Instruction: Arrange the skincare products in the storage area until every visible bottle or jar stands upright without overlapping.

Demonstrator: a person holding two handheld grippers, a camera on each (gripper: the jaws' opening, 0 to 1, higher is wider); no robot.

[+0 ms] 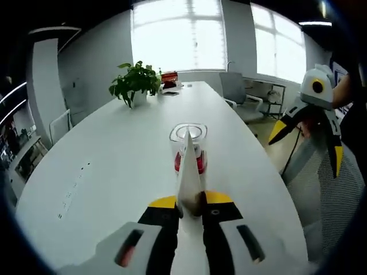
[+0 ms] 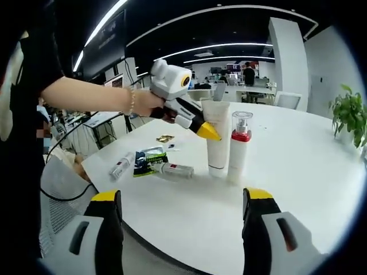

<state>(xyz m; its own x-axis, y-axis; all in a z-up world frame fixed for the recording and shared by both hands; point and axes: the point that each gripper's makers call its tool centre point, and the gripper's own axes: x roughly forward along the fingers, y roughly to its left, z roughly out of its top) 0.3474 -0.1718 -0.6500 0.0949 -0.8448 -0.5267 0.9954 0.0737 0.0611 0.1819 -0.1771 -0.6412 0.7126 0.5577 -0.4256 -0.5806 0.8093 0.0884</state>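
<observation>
Left gripper (image 1: 189, 207), yellow-tipped black jaws, is clamped on a smooth white plastic tube (image 1: 188, 172) at lower centre; in the right gripper view the tube (image 2: 217, 137) stands upright, touching a clear-capped, red-collared pump bottle (image 2: 238, 146). Right gripper (image 2: 186, 197) is wide open, empty. Small tubes and a sachet (image 2: 150, 163) lie flat at centre left. Glossy white table (image 1: 114, 154), potted plant (image 1: 135, 83), bright windows.

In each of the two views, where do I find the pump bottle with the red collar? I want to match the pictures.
Left gripper view: the pump bottle stands at centre, just behind the white tube gripped in the left gripper.
Right gripper view: the bottle stands right of centre, upright beside the tube.
Shared landmark: the potted plant, at the right edge there.
</observation>
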